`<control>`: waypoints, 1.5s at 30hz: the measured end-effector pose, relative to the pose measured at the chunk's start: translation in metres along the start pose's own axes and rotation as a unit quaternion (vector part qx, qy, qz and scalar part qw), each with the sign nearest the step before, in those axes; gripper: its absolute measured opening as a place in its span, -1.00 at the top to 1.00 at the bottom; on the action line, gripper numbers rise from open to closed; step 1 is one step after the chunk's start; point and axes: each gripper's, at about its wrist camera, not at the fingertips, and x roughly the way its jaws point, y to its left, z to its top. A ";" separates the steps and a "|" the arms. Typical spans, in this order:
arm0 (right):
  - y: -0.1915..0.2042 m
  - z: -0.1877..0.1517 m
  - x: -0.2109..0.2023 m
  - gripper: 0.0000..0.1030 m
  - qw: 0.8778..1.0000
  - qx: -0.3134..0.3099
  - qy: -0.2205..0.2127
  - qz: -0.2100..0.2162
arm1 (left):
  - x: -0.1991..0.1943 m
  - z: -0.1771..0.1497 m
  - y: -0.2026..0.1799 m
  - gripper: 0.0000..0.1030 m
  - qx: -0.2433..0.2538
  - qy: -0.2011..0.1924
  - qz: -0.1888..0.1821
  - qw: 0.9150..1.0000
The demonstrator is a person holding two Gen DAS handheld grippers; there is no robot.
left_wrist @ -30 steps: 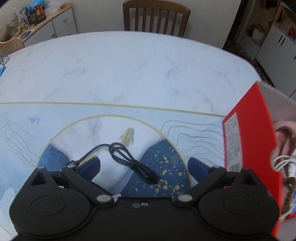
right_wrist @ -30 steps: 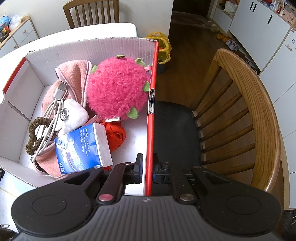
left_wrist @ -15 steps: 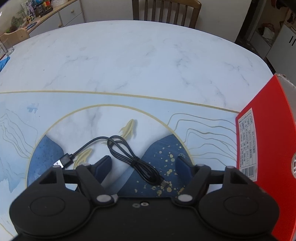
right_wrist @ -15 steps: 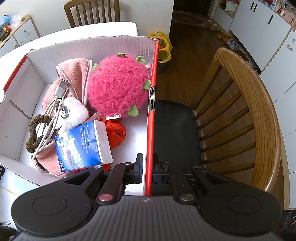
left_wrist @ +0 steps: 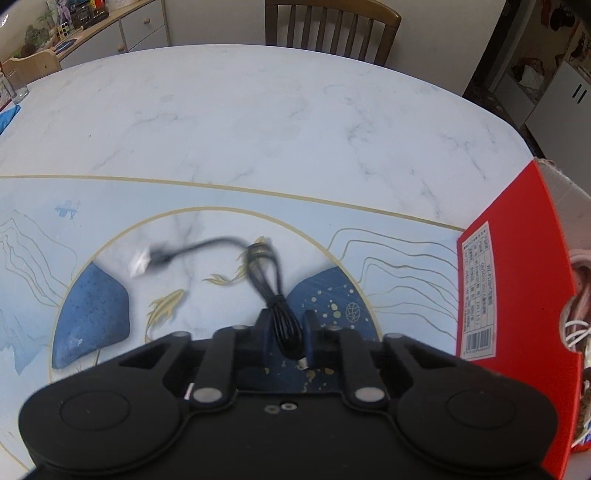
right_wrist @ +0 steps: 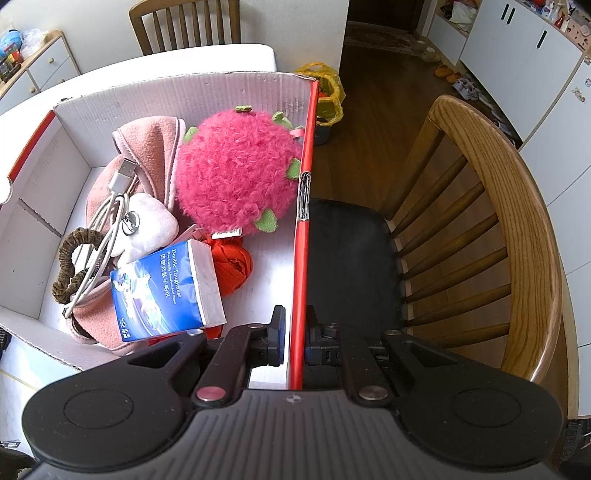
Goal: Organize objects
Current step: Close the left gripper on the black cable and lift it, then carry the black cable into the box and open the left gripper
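Well, the left gripper (left_wrist: 286,334) clamped the bundled black USB cable (left_wrist: 275,295), its plug end blurred, beside the red cardboard box (left_wrist: 517,295); the right gripper (right_wrist: 294,338) pinched that box's wall.

A round marble worktop (left_wrist: 258,122) with a blue and gold painted pattern filled the left view, a wooden chair (left_wrist: 332,22) stood beyond it at twelve o'clock, and a sideboard (left_wrist: 122,29) sat at eleven o'clock. In the right view, an oak armchair (right_wrist: 498,229) with a black seat curved from one to four o'clock, a yellow bag (right_wrist: 327,92) lay on the dark floor near twelve, and white cabinets (right_wrist: 517,48) stood at one o'clock.
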 end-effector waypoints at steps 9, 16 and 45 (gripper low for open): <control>-0.001 0.000 0.000 0.83 1.000 0.003 -0.003 0.004 | -0.023 -0.009 0.004 0.95 0.012 -0.025 -0.015 1.000; -0.002 -0.001 0.000 0.83 1.000 0.003 -0.005 0.005 | -0.054 -0.014 0.005 0.95 0.013 -0.051 -0.033 0.998; -0.002 -0.005 -0.003 0.83 1.000 -0.011 -0.013 0.015 | -0.184 -0.016 -0.070 0.96 0.090 -0.148 -0.169 0.970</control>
